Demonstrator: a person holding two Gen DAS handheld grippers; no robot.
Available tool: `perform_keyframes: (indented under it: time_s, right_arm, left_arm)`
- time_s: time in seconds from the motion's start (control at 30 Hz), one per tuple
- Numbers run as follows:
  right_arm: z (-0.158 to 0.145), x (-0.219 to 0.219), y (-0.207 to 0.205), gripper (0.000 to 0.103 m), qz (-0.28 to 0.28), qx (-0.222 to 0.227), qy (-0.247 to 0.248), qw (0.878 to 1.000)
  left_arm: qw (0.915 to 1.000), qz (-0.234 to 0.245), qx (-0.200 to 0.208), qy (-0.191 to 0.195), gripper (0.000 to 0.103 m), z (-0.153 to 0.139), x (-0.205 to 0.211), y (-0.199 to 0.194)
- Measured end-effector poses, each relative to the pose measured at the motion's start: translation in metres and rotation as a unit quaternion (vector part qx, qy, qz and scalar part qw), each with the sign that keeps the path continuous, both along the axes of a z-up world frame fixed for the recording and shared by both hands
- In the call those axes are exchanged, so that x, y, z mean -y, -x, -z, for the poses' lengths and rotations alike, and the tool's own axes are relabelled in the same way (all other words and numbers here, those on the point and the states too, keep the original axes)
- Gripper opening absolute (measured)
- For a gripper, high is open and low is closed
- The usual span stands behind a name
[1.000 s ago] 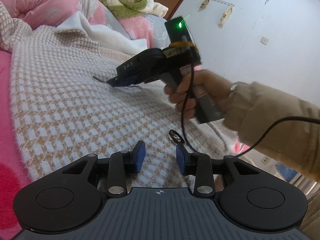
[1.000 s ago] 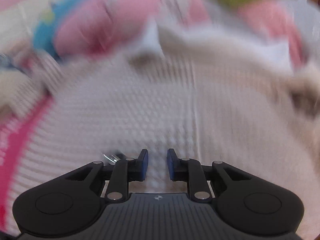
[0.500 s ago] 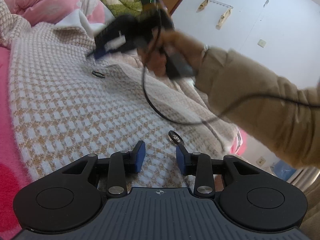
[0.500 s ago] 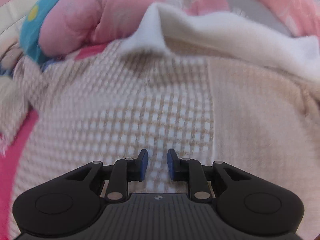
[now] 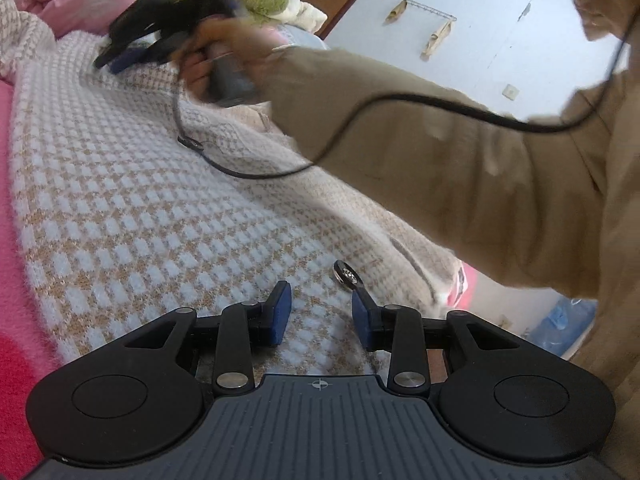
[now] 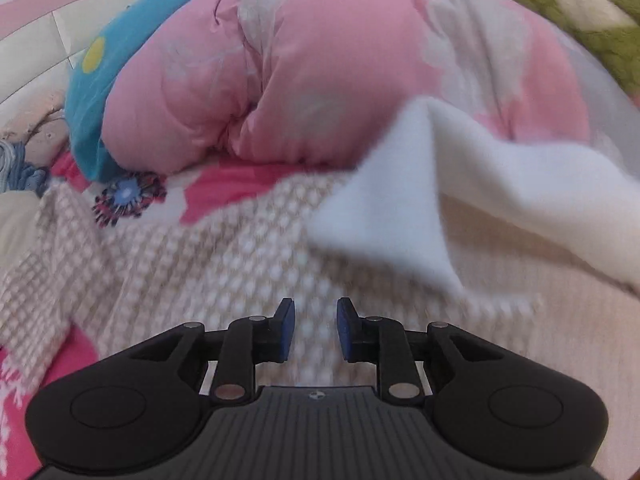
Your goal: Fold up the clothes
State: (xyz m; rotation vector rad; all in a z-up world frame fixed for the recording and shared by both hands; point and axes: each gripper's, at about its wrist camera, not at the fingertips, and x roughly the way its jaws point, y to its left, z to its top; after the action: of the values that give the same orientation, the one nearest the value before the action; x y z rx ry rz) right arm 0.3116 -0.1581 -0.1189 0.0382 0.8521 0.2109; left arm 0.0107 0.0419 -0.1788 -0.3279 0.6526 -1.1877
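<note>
Lying spread flat on the pink bed [image 5: 16,216], the checked beige and white coat [image 5: 132,216] is seen with its white collar [image 6: 400,216] near the pink quilt [image 6: 320,60]. The left gripper [image 5: 321,312] is held low over the hem beside a metal button [image 5: 347,274], jaws open and empty. The right gripper [image 6: 316,330], blurred, is held over the collar area, jaws narrowly open, nothing between them.

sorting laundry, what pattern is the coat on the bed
Tan-and-white houndstooth check on the coat; clearest in the left wrist view.
</note>
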Motion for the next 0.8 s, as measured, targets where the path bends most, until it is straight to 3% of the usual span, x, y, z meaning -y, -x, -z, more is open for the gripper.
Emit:
perform_keyframes:
  time_s: [0.1,0.17,0.27,0.4,0.6,0.8]
  right_arm:
    - [0.025,-0.002,-0.028,0.022,0.006,-0.008,0.013,1.000]
    - [0.019,0.003,-0.034,0.021,0.024,-0.013,-0.008,1.000]
    - [0.000,0.006,-0.028,0.021,0.040,0.021,-0.020,0.999]
    - [0.034,0.011,-0.060,0.018,0.068,0.021,0.006,0.997]
    - [0.000,0.022,-0.046,0.021,0.079,-0.004,-0.024,0.997]
    - [-0.060,0.021,0.035,0.023,-0.014,0.024,-0.019,0.999]
  left_arm:
    - [1.0000,0.001,0.000,0.002,0.033,0.001,-0.001,-0.001]
    - [1.0000,0.002,0.002,0.001,0.033,0.000,-0.001,-0.001]
    - [1.0000,0.004,0.002,0.002,0.033,0.001,0.000,-0.003]
    - [0.9999,0.006,-0.007,0.008,0.033,0.002,-0.001,-0.006]
    - [0.9999,-0.001,-0.013,0.006,0.033,-0.001,0.000,-0.005]
    - [0.9996,-0.015,-0.025,-0.001,0.034,-0.020,-0.006,-0.003]
